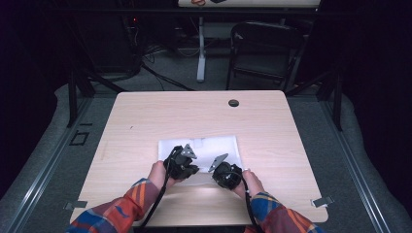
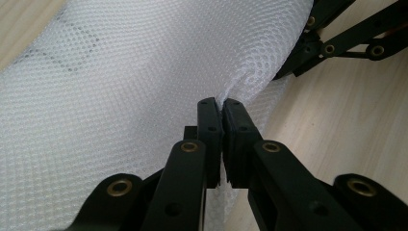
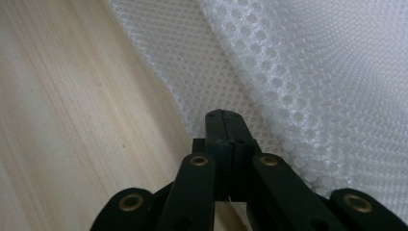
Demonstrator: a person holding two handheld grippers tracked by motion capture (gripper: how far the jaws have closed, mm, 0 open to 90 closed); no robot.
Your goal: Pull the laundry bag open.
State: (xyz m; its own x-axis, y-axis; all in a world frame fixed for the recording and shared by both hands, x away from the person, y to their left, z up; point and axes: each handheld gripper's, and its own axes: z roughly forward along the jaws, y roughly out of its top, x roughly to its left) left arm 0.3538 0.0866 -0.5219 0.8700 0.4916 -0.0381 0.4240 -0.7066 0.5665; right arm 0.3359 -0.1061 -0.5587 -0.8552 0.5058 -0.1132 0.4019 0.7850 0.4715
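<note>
We hold a tool in each hand over the near half of the counter (image 1: 145, 121), and both are clamped on the same thing: a white mesh sheet (image 1: 214, 148) lying flat on the wood, roughly midway between the left and right edges and closer to the near edge than the far one.

The left tool (image 1: 183, 160) sits at the sheet's near left part. In the left gripper view its jaws stand pressed together with a pinch of the white mesh sheet (image 2: 120, 82) caught between the tips, the fabric puckering right at the bite of the left tool (image 2: 220, 107). The mesh swells upward and away from the grip in a rounded fold, and bare counter (image 2: 356, 125) shows to the right of it. The other tool's black linkage shows at the upper right corner of that view, against the mesh edge.

The right tool (image 1: 224, 171) rests at the sheet's near edge, just right of the left one, the two close but not touching. In the right gripper view the jaws of the right tool (image 3: 225, 114) are fully closed on the border of the white mesh sheet (image 3: 312, 72), where a flatter layer lies under a lifted one. Bare counter (image 3: 72, 120) lies to the left.

A small dark round grommet (image 1: 233, 103) sits near the counter's far edge, well apart from the sheet.
</note>
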